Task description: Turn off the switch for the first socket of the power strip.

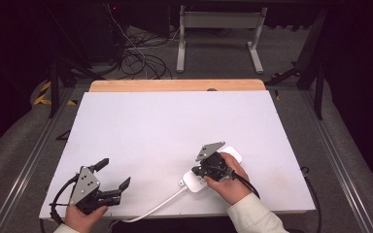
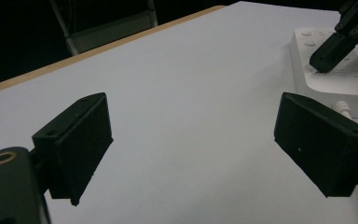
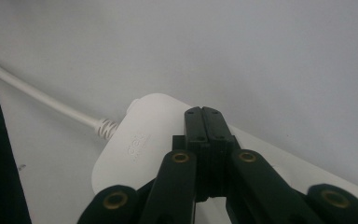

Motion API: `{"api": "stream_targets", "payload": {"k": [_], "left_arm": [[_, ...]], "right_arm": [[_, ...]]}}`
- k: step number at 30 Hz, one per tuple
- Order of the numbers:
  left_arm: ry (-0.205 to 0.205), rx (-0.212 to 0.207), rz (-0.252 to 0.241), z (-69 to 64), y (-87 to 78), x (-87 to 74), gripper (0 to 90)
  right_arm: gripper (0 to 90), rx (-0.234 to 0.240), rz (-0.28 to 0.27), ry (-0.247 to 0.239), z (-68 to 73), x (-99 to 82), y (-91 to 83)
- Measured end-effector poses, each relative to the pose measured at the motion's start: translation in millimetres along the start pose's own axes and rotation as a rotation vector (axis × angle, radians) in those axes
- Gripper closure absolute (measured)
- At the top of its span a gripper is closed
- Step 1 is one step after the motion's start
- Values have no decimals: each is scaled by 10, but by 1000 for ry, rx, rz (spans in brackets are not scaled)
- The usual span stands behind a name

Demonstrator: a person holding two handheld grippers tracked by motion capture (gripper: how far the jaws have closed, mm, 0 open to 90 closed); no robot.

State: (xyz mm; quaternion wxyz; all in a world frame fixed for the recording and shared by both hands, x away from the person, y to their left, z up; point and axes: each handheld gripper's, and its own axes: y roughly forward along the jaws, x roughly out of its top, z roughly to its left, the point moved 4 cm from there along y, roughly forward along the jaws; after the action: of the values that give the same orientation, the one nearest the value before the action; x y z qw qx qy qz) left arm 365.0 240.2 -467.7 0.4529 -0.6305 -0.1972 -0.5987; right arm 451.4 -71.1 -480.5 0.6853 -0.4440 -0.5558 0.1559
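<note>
Power strip [image 1: 212, 171] lies diagonally, cord end near-left.

My white work surface and the dim room behind it

I see a flat white rectangular board [image 1: 165, 141] as my surface, lying on a pale wooden tabletop [image 1: 175, 85] whose far edge shows as a strip beyond it. Past that stands a white metal table frame [image 1: 218, 29] with two legs on the grey carpeted floor [image 1: 281, 53]. A tangle of black cables [image 1: 138, 60] lies on the floor left of it, and yellow-and-black striped tape [image 1: 42, 93] marks the floor at far left.
</note>
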Motion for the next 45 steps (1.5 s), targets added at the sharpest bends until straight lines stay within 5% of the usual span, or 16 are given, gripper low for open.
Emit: {"api": "stream_targets", "payload": {"k": [12,14,18,43,45], "left_arm": [[1,0,5,-8,8,-1,114],[2,1,1,-5,2,2,114],[4,4,1,14,7,0,114],[-2,4,-2,9,-2,4,114],[-2,4,-2,7,0,3,114]], "right_arm": [[900,-27,15,-16,9,-7,-6],[900,-24,-70,-14,23,41,-108],[900,-9,-159,5,23,113,-268],[900,-14,-233,-36,84,203,-447],[813,-2,-242,-35,82,206,-453]]}}
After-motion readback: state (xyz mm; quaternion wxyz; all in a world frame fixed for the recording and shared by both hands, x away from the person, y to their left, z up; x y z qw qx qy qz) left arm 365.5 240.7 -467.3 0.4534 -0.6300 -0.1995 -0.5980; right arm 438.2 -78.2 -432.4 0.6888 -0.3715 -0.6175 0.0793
